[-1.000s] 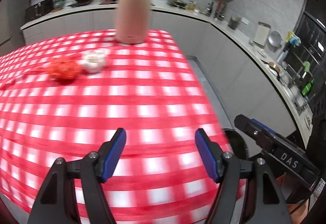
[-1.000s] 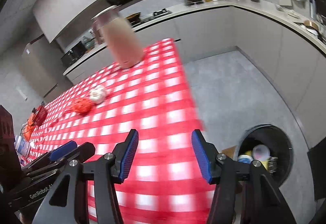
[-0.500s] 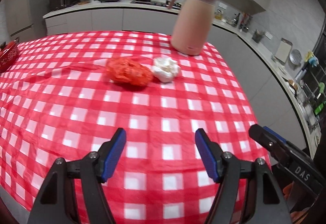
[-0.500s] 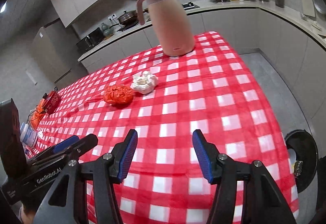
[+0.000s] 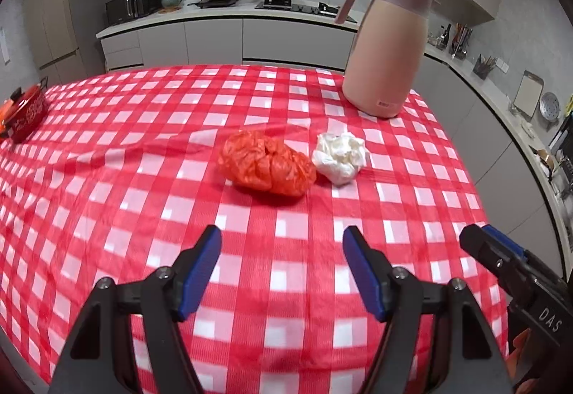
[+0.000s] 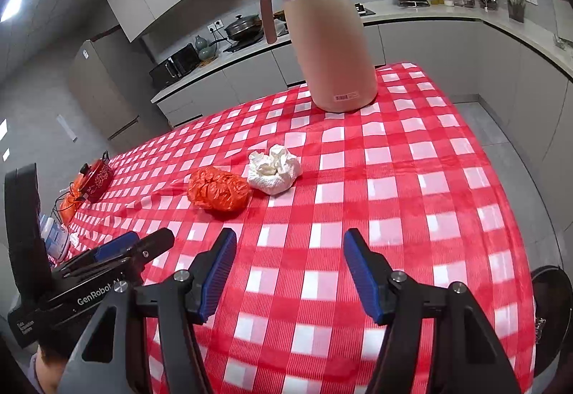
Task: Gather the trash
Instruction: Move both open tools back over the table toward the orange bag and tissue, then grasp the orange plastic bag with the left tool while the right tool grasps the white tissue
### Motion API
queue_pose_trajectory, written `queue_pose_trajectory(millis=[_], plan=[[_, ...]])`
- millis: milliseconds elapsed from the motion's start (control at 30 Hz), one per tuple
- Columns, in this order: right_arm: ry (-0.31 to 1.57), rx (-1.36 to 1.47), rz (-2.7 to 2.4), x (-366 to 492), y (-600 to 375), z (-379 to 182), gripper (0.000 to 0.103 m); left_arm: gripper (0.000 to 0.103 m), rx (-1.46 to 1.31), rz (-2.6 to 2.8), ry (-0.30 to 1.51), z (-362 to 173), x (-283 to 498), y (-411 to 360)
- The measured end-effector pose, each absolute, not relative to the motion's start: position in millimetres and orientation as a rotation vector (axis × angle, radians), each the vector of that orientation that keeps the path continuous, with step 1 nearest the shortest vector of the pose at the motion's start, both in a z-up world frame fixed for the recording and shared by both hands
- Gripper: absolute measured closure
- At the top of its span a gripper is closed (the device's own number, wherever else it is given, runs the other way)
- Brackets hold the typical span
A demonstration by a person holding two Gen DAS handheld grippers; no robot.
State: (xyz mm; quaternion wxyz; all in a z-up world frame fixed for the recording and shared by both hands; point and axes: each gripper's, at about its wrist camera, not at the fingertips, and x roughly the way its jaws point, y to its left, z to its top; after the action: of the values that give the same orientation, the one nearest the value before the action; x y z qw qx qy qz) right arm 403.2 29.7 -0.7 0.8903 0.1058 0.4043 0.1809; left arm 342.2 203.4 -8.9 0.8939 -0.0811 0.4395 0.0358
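At the far left of the checked tablecloth (image 5: pixel 107 186) sits a small red pot (image 5: pixel 25 113), well away from the work; toward the middle lies a crumpled orange plastic bag (image 5: pixel 266 163), with a wad of white tissue (image 5: pixel 340 157) just beside it on its right — these look like the trash to collect; behind them at the far right corner stands a tall pink jug (image 5: pixel 386 50), upright and clear of both. The left gripper (image 5: pixel 283 272) hangs over the near cloth, jaws apart and empty, lined up roughly on the bag; the right gripper (image 6: pixel 288 272) is opening, nothing between its jaws, seemingly readying for the tissue; a dark bin (image 6: pixel 551 297) waits on the floor at the right. A second ago both cameras faced the table's right edge and the floor — now both wads sit nearer and centred.
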Motion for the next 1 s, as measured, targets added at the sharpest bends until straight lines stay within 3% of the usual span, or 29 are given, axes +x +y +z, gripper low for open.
queue_pose_trajectory(millis=[1000], plan=[[0.965, 0.219, 0.262, 540, 114, -54, 0.037, 0.031, -0.179, -0.051, 0.994, -63, 453, 257]])
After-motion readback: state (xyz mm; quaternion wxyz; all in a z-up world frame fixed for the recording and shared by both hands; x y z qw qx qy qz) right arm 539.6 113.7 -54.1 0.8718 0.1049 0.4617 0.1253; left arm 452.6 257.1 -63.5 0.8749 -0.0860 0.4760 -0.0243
